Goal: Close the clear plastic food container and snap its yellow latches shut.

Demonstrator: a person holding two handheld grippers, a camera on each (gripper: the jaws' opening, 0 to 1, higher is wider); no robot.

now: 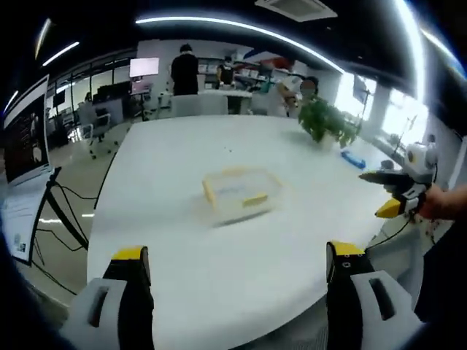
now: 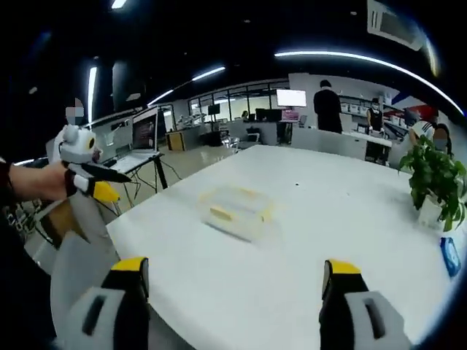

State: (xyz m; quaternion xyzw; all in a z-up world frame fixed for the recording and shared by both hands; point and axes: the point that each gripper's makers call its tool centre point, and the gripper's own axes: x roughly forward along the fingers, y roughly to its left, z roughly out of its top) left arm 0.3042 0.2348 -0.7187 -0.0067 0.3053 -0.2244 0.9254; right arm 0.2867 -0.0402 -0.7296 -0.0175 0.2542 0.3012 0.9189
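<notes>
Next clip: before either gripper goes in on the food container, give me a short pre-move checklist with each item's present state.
1. Container reachable: ok, it sits alone in the middle of the white table, with bare table around it.
2. Left gripper ready: ok, jaws wide apart, nothing between them, short of the container.
3. Right gripper ready: ok, jaws wide apart, nothing held, also short of the container.
4. Lid seated on the container: cannot tell, the clear plastic is too blurred.
5. Yellow latches snapped: cannot tell; yellow shows along the sides, their position unclear.
6. Potted plant out of the path: ok, it stands near the far edge.
</notes>
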